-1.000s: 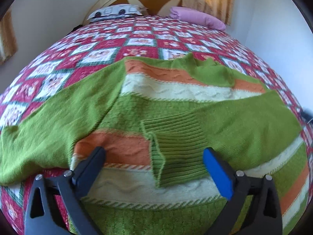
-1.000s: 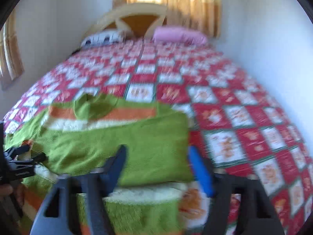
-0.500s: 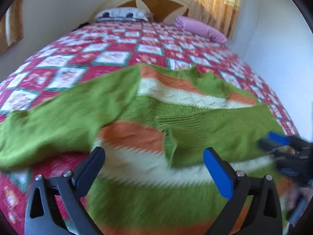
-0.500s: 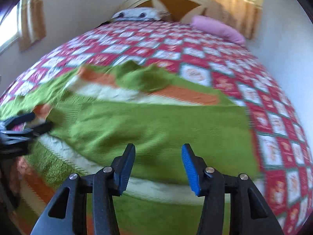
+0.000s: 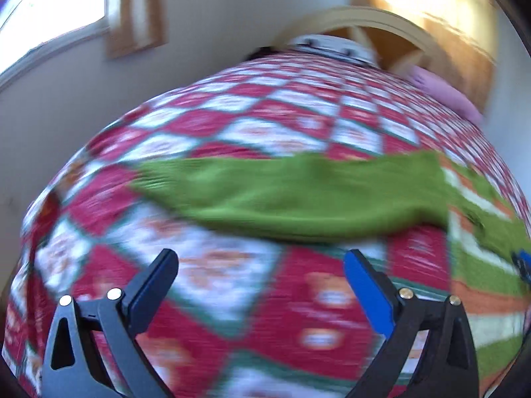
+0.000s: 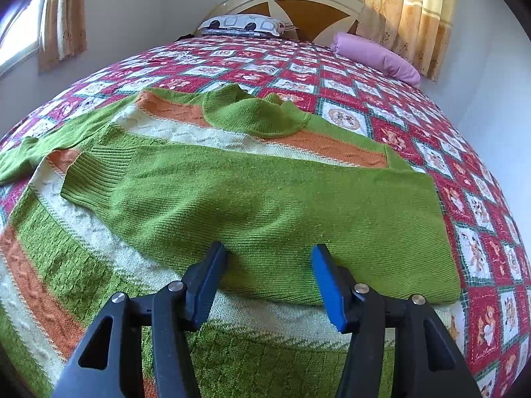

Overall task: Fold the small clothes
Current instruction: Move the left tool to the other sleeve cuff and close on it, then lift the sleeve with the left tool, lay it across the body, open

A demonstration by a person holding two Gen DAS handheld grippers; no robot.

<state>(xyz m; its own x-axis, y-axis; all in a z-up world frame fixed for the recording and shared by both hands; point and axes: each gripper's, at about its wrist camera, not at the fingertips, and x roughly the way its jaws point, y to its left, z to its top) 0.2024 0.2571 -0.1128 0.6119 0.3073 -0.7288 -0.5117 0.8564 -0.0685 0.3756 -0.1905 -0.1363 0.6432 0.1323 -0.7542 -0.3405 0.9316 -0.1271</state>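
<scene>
A green sweater (image 6: pixel 265 199) with orange and cream stripes lies spread flat on the bed (image 6: pixel 381 76), on top of a red, white and green patchwork quilt (image 6: pixel 471 205). In the right wrist view, one sleeve (image 6: pixel 252 205) is folded across the body of the sweater, with its ribbed cuff (image 6: pixel 96 175) resting on the cream and orange stripes at the left side. The collar (image 6: pixel 252 112) lies toward the headboard (image 6: pixel 292 3). The right hand-held gripper (image 6: pixel 267 282) is positioned at the near edge of the folded sleeve; its jaws stand moderately apart, with nothing held between them, and its fingertips (image 6: pixel 209 275) are at or just above the knit surface. The left wrist view is blurred. The left hand-held gripper (image 5: pixel 260 282) is above bare quilt (image 5: pixel 232 298) beside the sweater, with its jaws spread wide and nothing held. The other sleeve (image 5: pixel 298 195) extends straight out across the quilt ahead of this gripper, apart from its fingertips, and the striped body (image 5: pixel 481 265) of the sweater is visible at the right edge of that view. A patterned pillow (image 6: pixel 245 25) and a pink pillow (image 6: pixel 375 56) lie at the head of the bed, well apart from the sweater. Curtains (image 6: pixel 398 6) hang behind the headboard.
</scene>
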